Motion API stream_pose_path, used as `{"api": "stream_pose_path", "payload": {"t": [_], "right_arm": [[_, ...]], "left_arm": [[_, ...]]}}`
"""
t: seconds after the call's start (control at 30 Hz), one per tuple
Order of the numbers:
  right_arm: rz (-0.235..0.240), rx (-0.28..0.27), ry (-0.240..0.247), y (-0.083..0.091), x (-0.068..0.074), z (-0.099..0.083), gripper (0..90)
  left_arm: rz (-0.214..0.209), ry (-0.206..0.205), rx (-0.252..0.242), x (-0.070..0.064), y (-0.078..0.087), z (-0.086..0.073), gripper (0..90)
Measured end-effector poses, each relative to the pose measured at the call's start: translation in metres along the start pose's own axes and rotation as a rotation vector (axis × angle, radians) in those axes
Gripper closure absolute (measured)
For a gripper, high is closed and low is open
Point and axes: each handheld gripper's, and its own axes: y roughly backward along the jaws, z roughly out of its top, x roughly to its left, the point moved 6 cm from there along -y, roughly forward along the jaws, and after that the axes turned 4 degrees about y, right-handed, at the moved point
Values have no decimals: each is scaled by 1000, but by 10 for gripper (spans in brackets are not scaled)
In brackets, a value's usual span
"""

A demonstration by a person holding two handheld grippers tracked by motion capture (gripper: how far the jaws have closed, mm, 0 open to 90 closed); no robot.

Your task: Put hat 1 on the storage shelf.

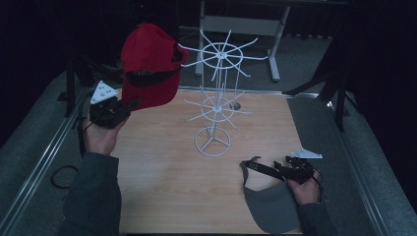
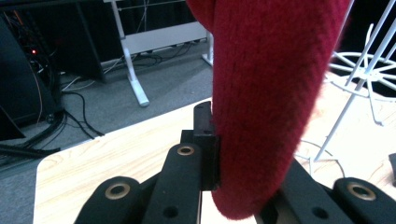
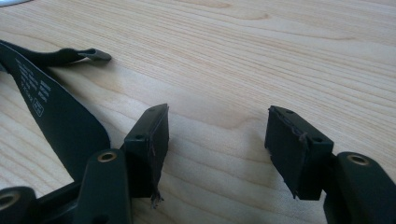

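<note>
Two grippers: my left gripper (image 1: 129, 105), forearm raised, pinches the red cap (image 1: 149, 66) aloft beside the white rack (image 1: 216, 98); my right gripper (image 3: 217, 135) rests low, jaws spread, by the grey visor (image 1: 270, 201).

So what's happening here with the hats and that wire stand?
A person at a wooden table works with a hand-held gripper in each hand. The left gripper is clamped on the brim of a red cap and holds it up in the air beside a white wire rack, whose arms are bare. The right gripper sits low over the table with its jaws open, next to a grey visor lying flat; the visor's black strap is just beside one jaw.
</note>
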Motion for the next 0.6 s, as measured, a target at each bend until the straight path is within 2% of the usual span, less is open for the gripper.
{"api": "stream_pose_path", "payload": {"t": [0.6], "right_arm": [[0, 0, 1, 0, 0, 0, 397]], "left_arm": [[-1, 26, -62, -1, 6, 19, 858]]}}
